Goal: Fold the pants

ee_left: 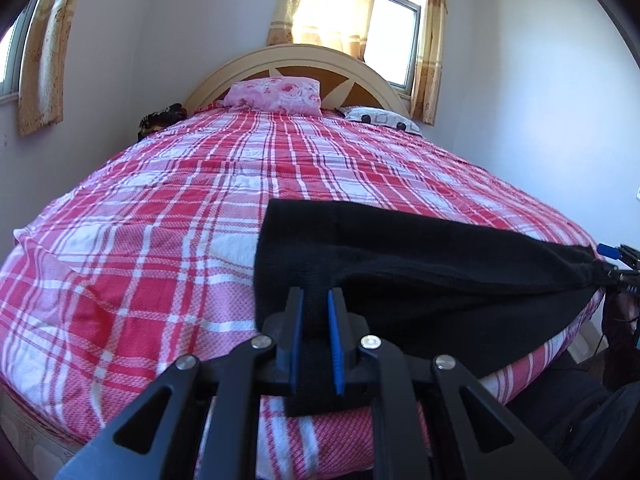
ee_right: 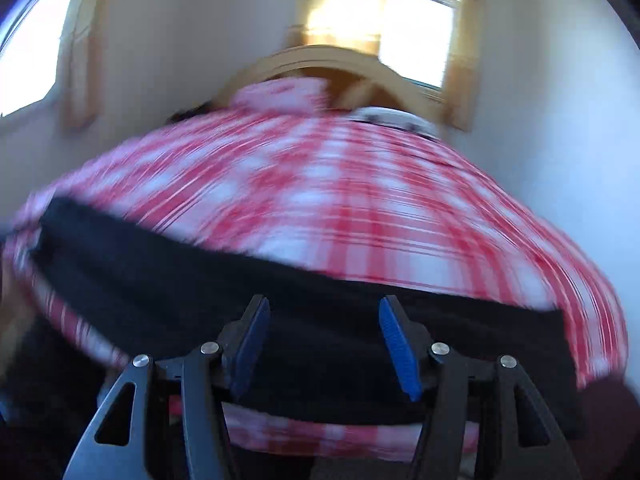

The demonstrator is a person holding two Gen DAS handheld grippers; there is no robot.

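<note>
Black pants [ee_left: 400, 264] lie across the near edge of the bed, over the red and white checked cover [ee_left: 180, 220]. My left gripper [ee_left: 315, 300] is shut on a fold of the pants near their left end. In the left wrist view the right gripper [ee_left: 616, 268] shows at the far right by the pants' other end. In the blurred right wrist view the pants [ee_right: 200, 280] stretch across the bed's front, and my right gripper [ee_right: 324, 312] is open with the black cloth behind and between its blue pads [ee_right: 400, 348].
A pink flowered pillow [ee_left: 274, 96] and a white patterned pillow [ee_left: 380, 118] lie against the curved headboard [ee_left: 296, 60]. Curtained windows [ee_left: 396, 32] sit behind the bed. A dark bundle [ee_left: 162, 118] sits at the bed's far left corner. A wall runs along the right side.
</note>
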